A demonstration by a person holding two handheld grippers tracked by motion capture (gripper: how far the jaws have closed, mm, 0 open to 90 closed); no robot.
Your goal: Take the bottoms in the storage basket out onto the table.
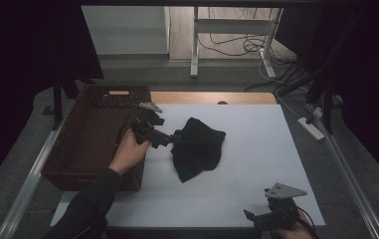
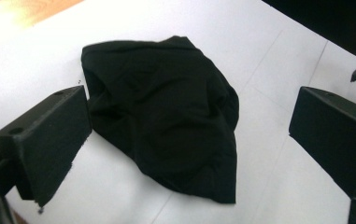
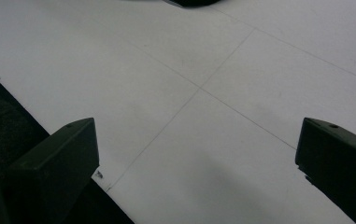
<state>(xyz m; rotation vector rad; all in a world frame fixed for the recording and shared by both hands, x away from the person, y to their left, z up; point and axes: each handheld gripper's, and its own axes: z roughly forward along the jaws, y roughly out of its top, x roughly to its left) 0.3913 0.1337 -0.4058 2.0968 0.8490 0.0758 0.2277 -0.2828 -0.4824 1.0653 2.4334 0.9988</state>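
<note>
While the basket [image 1: 93,139] holds nothing, the black cloth [image 1: 197,147] lies beside it.

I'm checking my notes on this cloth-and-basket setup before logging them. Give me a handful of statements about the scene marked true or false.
1. The black cloth lies crumpled on the white table. True.
2. The cloth is inside the wicker basket. False: it lies on the table, to the right of the basket.
3. The left gripper is open, its jaws set wide before the cloth. True.
4. The right gripper is shut on a corner of the cloth. False: it is open over bare table near the front edge, apart from the cloth.
5. The basket stands at the table's right edge. False: it stands at the left.
</note>
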